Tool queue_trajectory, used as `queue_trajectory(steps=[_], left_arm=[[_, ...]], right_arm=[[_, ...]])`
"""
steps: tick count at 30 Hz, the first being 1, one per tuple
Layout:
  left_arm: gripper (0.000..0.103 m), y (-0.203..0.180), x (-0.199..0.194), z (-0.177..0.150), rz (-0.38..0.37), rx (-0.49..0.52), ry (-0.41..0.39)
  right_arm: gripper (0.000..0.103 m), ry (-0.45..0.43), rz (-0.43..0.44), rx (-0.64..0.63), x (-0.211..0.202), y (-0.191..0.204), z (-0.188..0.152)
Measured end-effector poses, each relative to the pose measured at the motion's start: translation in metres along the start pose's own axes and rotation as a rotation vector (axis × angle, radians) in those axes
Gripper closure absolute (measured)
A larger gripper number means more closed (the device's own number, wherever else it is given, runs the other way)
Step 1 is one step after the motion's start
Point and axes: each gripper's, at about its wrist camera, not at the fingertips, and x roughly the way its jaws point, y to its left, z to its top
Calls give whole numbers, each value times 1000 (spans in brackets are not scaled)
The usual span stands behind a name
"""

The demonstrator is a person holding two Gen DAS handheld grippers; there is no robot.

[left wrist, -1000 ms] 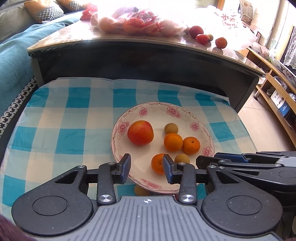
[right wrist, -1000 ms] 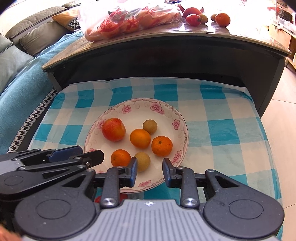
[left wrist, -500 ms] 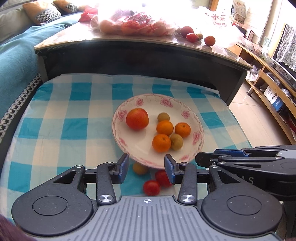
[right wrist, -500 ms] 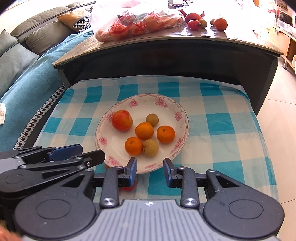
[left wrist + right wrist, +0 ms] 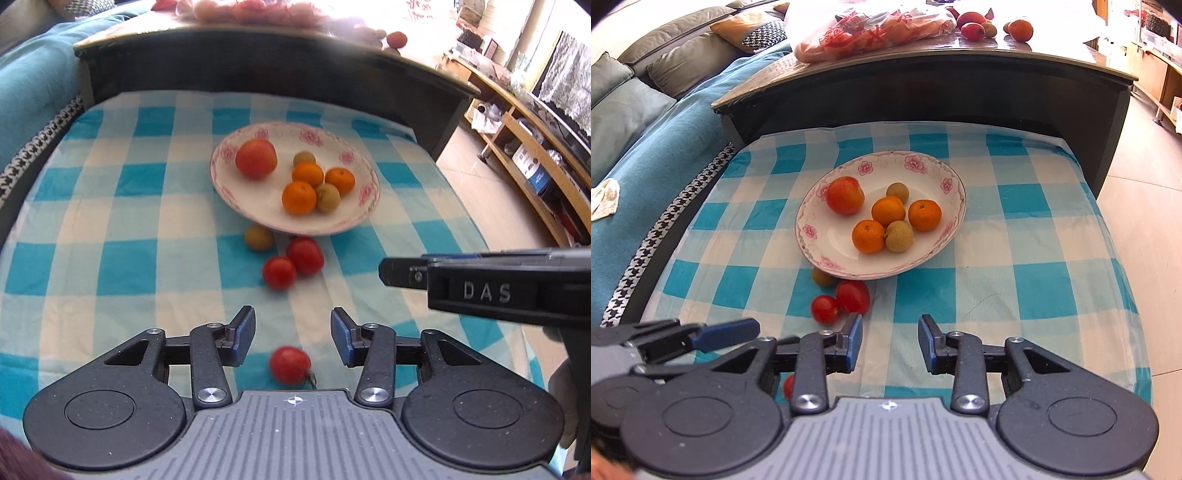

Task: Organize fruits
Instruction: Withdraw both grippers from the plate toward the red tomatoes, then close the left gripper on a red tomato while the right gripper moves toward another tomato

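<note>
Six fruits lie in the white flower-rimmed plate [image 5: 951,184]: red apple [image 5: 845,195], three oranges [image 5: 887,211], two tan longans [image 5: 899,236]. Another longan [image 5: 259,238] and three red tomatoes [image 5: 304,256] lie loose on the blue-checked cloth [image 5: 1034,236]. Left gripper [image 5: 291,336] jaws, just widening, straddle one tomato [image 5: 290,364] untouched; right gripper [image 5: 890,341] jaws spread, empty. Behind stands a dark desk [image 5: 923,81].

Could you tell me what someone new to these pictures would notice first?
Most likely the flowered plate in the middle of the blue checked cloth, holding an apple, three oranges and two small brownish fruits. Next, the red tomatoes loose on the cloth before the plate, one lying near the open left gripper.
</note>
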Motion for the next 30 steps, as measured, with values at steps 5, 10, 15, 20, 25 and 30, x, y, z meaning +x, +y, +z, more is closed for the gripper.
queue_trajectory(steps=[5,10,15,20,25,30], left_arm=[[49,-3,7,-10,-4,-7,44],[49,-8,16,-15,2,7,68],[51,-9,24,-18,22,16,86],[61,-3,26,-21,36,13,91],[65,3,19,-23,22,13,80],[66,6,20,-26,5,16,89]], right_arm=[[67,20,10,-14,0,4,-7],[67,37,14,-22,2,5,-10],[67,55,14,-25,8,5,-11],[66,75,27,-19,17,9,-7],[66,69,38,-15,26,14,0],[66,56,40,-10,37,17,7]])
